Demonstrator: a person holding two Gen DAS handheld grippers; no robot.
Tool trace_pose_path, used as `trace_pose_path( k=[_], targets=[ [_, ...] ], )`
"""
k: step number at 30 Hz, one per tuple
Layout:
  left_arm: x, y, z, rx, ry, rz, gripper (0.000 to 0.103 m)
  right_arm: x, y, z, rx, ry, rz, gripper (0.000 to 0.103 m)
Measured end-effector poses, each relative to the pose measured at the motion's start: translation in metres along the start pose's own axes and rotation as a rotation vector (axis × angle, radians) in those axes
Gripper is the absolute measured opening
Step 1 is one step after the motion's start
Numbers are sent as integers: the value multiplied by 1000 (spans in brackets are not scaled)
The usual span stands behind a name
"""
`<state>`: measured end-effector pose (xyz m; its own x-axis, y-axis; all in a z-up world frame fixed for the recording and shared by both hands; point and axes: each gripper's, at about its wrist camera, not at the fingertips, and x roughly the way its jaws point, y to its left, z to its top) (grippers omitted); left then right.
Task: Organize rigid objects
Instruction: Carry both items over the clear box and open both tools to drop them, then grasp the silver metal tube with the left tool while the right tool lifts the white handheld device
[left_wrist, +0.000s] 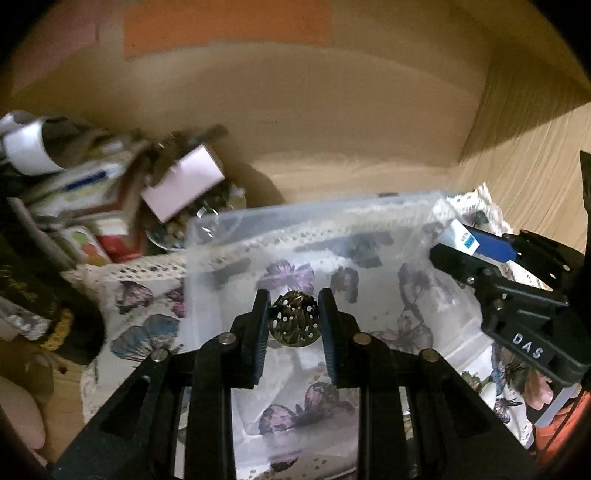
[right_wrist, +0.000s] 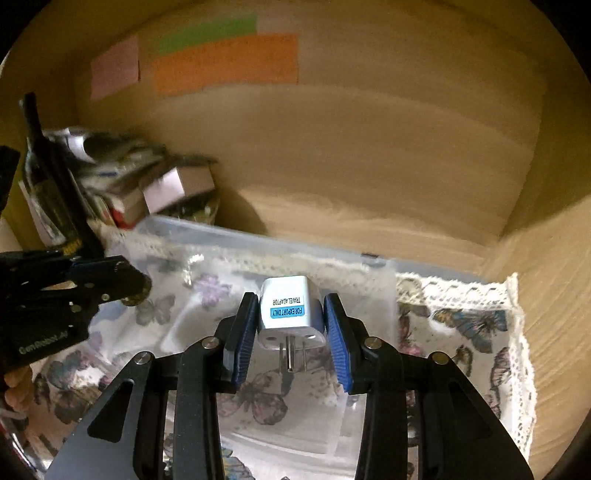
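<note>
My left gripper (left_wrist: 293, 306) is shut on a small bronze perforated metal ball (left_wrist: 294, 318) and holds it above a clear plastic box (left_wrist: 229, 225). My right gripper (right_wrist: 290, 306) is shut on a white travel adaptor (right_wrist: 290, 310) with a blue label, prongs pointing back toward me, over the same clear box (right_wrist: 258, 240). The right gripper also shows in the left wrist view (left_wrist: 480, 251) at the right, and the left gripper shows in the right wrist view (right_wrist: 136, 286) at the left.
A butterfly-print cloth with lace edge (right_wrist: 480, 325) lies under the box. A pile of small boxes and clutter (left_wrist: 110, 206) sits at the back left. A dark bottle (right_wrist: 48, 184) stands at the left. A wooden wall (right_wrist: 369, 147) closes the back and right.
</note>
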<state>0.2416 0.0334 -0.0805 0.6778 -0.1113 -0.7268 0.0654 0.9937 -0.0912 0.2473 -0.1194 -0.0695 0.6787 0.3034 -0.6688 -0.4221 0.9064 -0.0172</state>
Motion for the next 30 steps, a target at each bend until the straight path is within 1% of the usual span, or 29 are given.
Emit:
trace_pose_path(
  k=[4,7,11,13,15,17,18,19,21,22,23,24,25,27,28,30],
  targets=[
    [12,-4,-3,20,27,-1,26,12,5,-4,-26,40,4,34],
    [14,-8,-4,46,23,20,26,19,10,-5,-40,63,9,34],
    [16,-10,-2,40,33,16,26,23,13,-7,-53,84,11,34],
    [15,-10,-1,40,33,20,27,21,13,-7,-52,78,11,34],
    [10,-9,-2,36,26,20,33,18,13,-6,-54,68,4,34],
    [2,-8,-2,28,8,16,44,11,12,-5,-45,55,12,39],
    [-2,-8,-2,26,-2,16,47,7,11,-4,-39,46,16,45],
    [-8,-7,-1,24,-16,16,51,3,11,-4,-36,33,18,48],
    [-26,-7,-3,22,-56,24,60,-9,11,-3,-31,8,17,48],
    [-34,-6,-4,21,-75,31,68,-17,11,-3,-30,-8,18,48],
    [-42,-6,-5,18,-95,37,74,-23,12,-3,-30,-20,18,49],
    [-49,-6,-7,16,-112,40,77,-33,13,-5,-30,-42,20,52],
    [-59,-5,-10,16,-132,48,80,-40,15,-6,-30,-59,19,58],
    [-73,-4,-17,18,-156,57,87,-60,19,-11,-32,-99,15,64],
    [-78,-4,-20,17,-164,63,92,-67,21,-14,-35,-112,14,65],
    [-90,0,-33,12,-176,76,95,-79,25,-21,-35,-131,17,66]
  ],
)
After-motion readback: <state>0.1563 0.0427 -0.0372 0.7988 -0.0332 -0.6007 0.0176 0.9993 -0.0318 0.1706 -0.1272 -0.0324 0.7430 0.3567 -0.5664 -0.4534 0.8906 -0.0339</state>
